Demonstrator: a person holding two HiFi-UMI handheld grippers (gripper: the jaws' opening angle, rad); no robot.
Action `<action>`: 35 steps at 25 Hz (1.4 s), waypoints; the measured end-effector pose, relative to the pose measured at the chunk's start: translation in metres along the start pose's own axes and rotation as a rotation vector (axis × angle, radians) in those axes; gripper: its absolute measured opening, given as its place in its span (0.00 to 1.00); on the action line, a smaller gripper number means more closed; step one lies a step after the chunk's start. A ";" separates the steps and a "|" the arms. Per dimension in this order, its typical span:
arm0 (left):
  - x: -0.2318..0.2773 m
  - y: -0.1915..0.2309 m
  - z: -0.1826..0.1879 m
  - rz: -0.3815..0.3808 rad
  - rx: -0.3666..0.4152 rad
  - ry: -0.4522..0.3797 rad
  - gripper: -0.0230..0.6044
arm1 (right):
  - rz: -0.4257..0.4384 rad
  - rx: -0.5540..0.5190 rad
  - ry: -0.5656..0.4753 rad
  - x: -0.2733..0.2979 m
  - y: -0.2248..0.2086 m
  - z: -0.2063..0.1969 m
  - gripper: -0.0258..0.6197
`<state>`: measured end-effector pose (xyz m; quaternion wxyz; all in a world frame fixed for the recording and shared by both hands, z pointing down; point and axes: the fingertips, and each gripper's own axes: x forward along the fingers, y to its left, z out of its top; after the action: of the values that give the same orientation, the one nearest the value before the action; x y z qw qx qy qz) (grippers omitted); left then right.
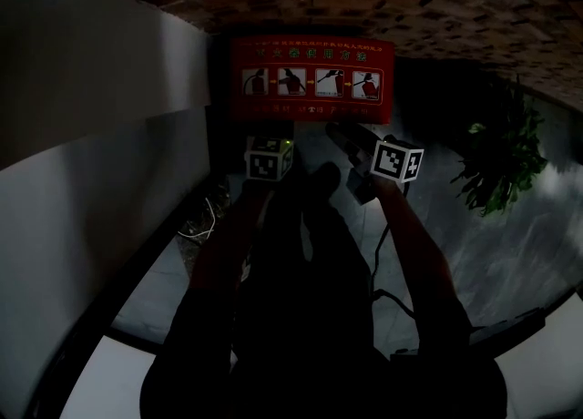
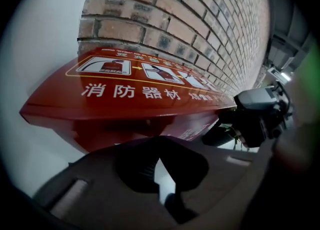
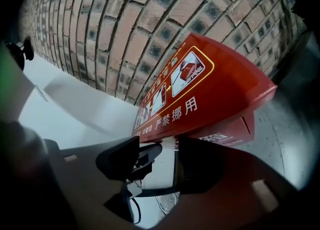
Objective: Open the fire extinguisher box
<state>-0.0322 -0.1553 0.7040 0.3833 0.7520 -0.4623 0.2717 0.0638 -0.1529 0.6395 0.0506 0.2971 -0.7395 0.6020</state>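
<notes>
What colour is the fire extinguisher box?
The box is red with white lettering, clearest in left gripper view.

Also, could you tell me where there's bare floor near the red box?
Bare: the grey floor between the red box and the plant. Crowded: straight before the box, where the left gripper and right gripper are, and the strip by the white wall, where a cable lies.

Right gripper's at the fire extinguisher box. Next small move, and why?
Probably ease the right gripper forward and slightly up so the front edge of the red lid slides between its jaws. They stand open with nothing between them, and that edge sits just above and beyond their tips; closing now would likely catch nothing. The fire extinguisher box appears closed.
</notes>
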 end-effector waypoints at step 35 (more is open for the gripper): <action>0.001 -0.003 -0.003 -0.033 0.054 0.060 0.04 | 0.167 -0.148 -0.099 -0.042 0.099 0.065 0.30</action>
<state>-0.0293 -0.1520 0.7052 0.3810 0.7610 -0.4308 0.3003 0.0670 -0.1867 0.5191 -0.0144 0.2595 -0.8056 0.5324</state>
